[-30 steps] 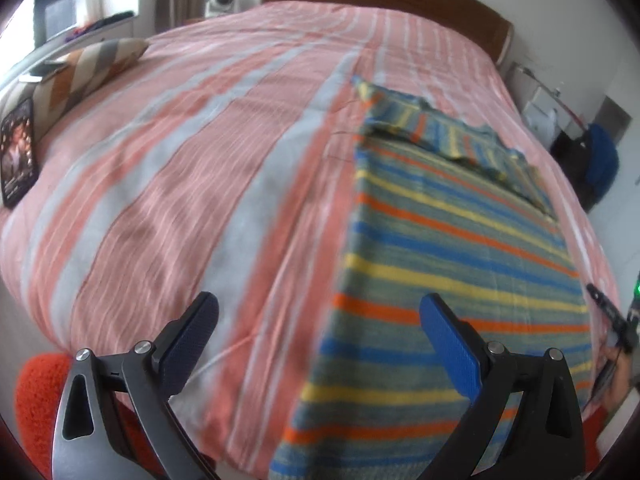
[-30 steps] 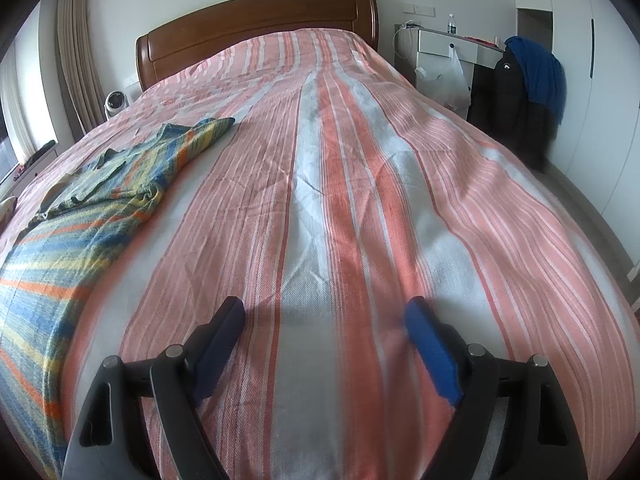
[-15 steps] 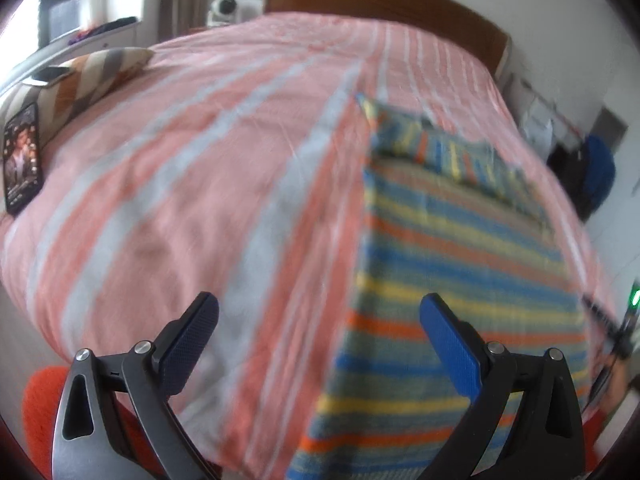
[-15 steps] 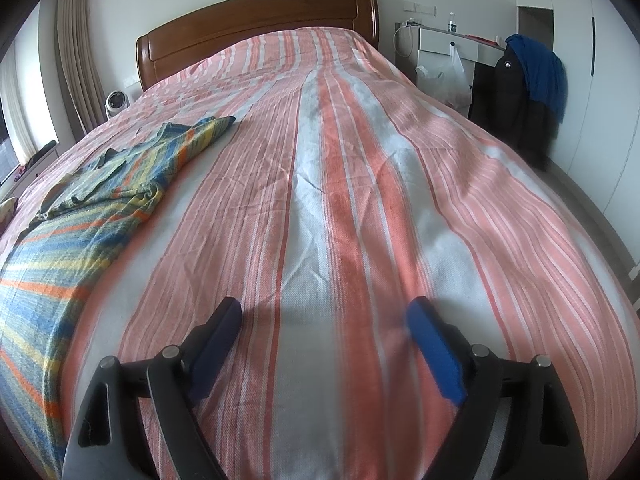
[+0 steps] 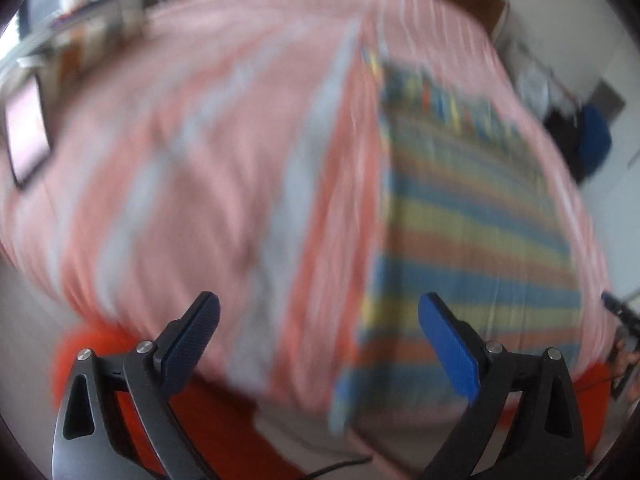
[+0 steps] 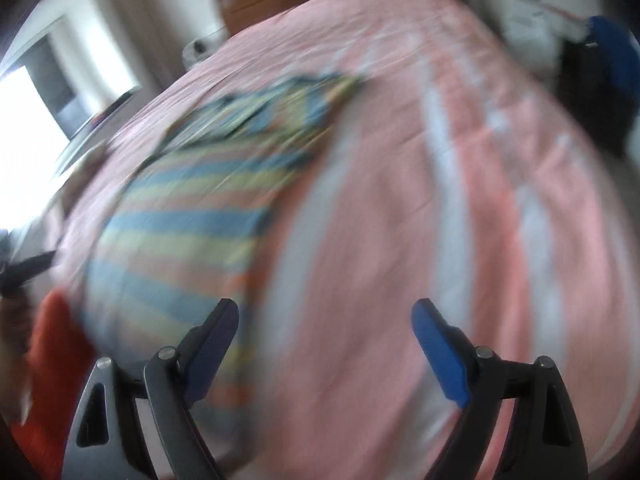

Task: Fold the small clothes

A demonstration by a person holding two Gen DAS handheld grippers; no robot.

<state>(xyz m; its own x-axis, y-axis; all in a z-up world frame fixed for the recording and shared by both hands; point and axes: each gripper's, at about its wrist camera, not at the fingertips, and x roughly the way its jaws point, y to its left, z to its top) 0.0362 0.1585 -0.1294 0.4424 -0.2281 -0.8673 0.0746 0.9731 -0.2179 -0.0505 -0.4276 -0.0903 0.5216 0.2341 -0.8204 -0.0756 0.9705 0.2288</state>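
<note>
Swung leftward since a second ago, right claw (image 6: 325, 332) now facing the striped garment (image 6: 188, 236) ahead-left on the bed (image 6: 460, 200), left claw (image 5: 319, 328) pulled back with that garment (image 5: 472, 248) ahead-right, both spread wide, gripping nothing, blurred.

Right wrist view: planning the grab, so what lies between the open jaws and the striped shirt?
Only bare pink bedspread; the striped shirt lies ahead-left of the right gripper.
</note>
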